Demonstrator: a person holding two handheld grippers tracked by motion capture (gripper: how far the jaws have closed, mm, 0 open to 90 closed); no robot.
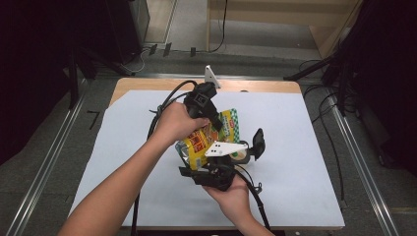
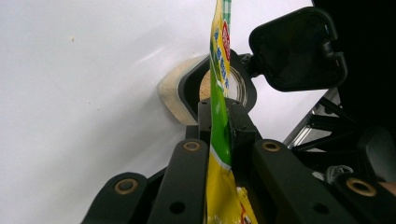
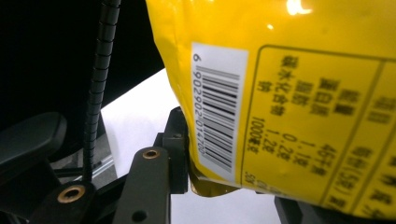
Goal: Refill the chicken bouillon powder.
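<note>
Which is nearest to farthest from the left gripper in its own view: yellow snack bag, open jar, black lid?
1. yellow snack bag: pinched edge-on between the left gripper jaws.
2. open jar: just beyond the jaw tips, behind the bag.
3. black lid: farthest, upper right.

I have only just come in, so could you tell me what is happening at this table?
A person is holding a yellow snack bag up over the white table with both grippers. The left gripper is shut on the bag's thin top edge, and the right gripper grips a lower corner near the barcode. Beneath the bag stands a small container with its black lid flipped open.
</note>
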